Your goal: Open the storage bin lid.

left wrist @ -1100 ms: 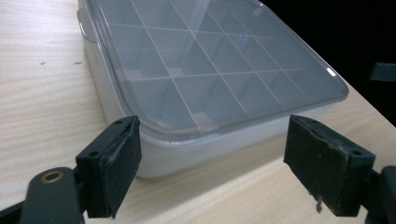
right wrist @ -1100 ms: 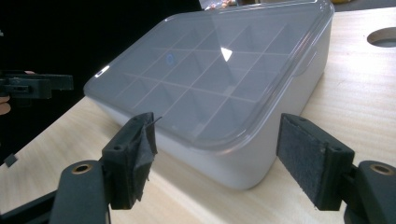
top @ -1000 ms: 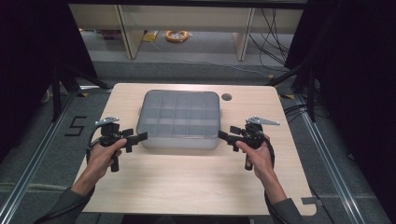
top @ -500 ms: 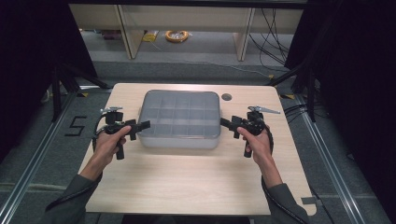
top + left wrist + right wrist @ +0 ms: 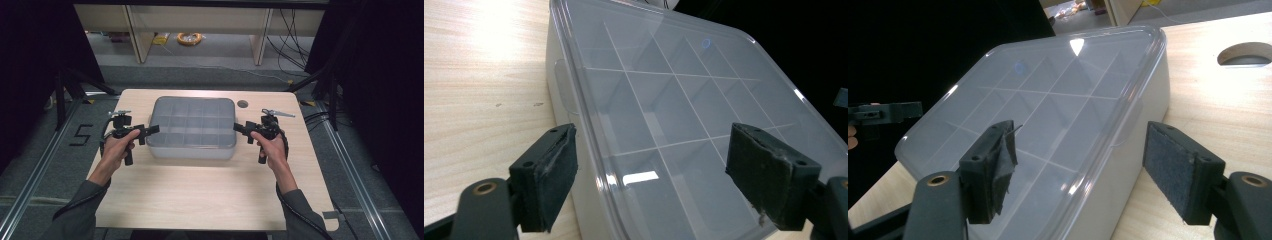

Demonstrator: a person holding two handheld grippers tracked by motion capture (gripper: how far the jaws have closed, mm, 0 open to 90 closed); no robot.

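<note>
Left gripper (image 5: 150, 131): black two-jaw tool in the person's left hand (image 5: 116, 148), at the left short end of the box. Jaws spread, with nothing pressed between them. In the left gripper view (image 5: 651, 170) the box's near corner sits in the gap, one pad over the bare wood beside the wall and the other over the lid.

Right gripper (image 5: 239, 129): matching black tool in the person's right hand (image 5: 272, 148), at the opposite short end, jaws likewise spread and gripping nothing. In the right gripper view (image 5: 1080, 165) its pads straddle the lid edge in the same way.

Box: translucent grey rectangular plastic organiser box (image 5: 193, 127), closed under a clear lid, with a grid of dividers inside that looks empty. It rests flat near the middle of the pale wooden table (image 5: 210, 195), towards the far edge.

Key relation: the long axis of the box runs left to right, straight between the two grippers. Each tool lies inward-facing at one end, about equally close, so neither hand has the advantage.

Judged next move: a two-ended grasp on the end walls or lid rim.

Beyond the box: a round cable hole in the tabletop (image 5: 242, 104) near the far right corner.
</note>
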